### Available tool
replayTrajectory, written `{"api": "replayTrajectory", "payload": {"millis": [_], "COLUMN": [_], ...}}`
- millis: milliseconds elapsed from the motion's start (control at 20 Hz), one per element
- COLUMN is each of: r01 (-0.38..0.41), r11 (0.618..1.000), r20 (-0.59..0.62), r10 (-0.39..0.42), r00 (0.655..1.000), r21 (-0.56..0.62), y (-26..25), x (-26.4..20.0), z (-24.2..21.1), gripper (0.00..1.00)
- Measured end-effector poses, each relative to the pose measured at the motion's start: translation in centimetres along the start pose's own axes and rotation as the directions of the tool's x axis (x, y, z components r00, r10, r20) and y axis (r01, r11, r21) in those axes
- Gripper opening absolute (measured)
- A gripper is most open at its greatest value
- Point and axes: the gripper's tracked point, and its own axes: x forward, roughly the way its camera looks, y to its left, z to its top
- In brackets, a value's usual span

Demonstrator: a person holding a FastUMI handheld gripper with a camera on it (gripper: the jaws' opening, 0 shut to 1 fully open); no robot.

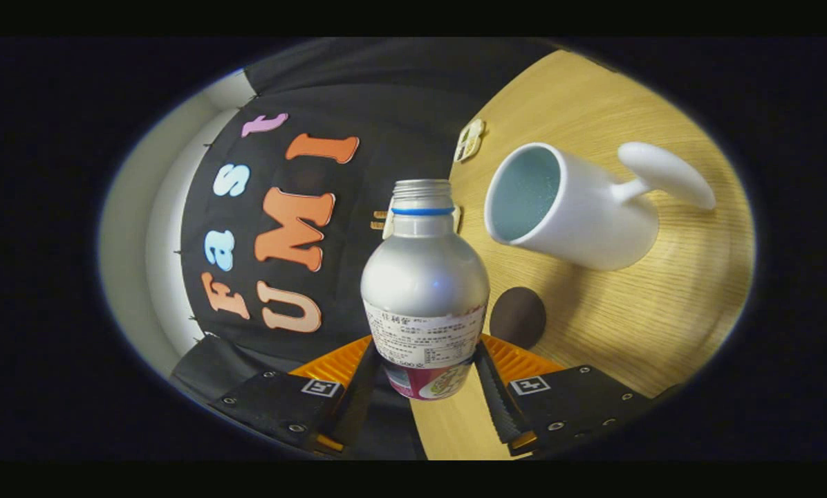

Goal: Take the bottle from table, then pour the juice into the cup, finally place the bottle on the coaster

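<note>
Fingers [358,387] of the gripper [424,387] pressed both sides of the bottle [424,290] low on its body, so it was gripped and off the table [662,311]. Bottle had no cap and was tipped sideways, mouth not yet over the cup [565,207], which sat to its right. Dark round coaster [517,317] lay between bottle and cup, bare. Judged: pickup done, pour starting, coaster placement left.

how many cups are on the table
1: a white cup on the wooden table, beyond the bottle held in the gripper, near the dark coaster.
</note>
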Motion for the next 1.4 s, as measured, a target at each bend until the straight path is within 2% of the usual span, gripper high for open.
{"api": "replayTrajectory", "payload": {"millis": [250, 600, 1000, 1400], "r01": [-0.026, -0.076, -0.115, -0.118], "r11": [0.995, 0.964, 0.908, 0.865], "r20": [-0.013, 0.008, 0.040, 0.041], "r10": [0.027, 0.077, 0.108, 0.112], "r00": [1.000, 0.997, 0.993, 0.993], "r21": [0.099, 0.254, 0.403, 0.488], "y": [1.2, 3.2, 3.6, 4.4], "x": [-0.2, -0.3, -0.7, -0.9], "z": [0.0, 0.5, 1.3, 1.7], "gripper": [0.74, 0.74, 0.74, 0.74]}}
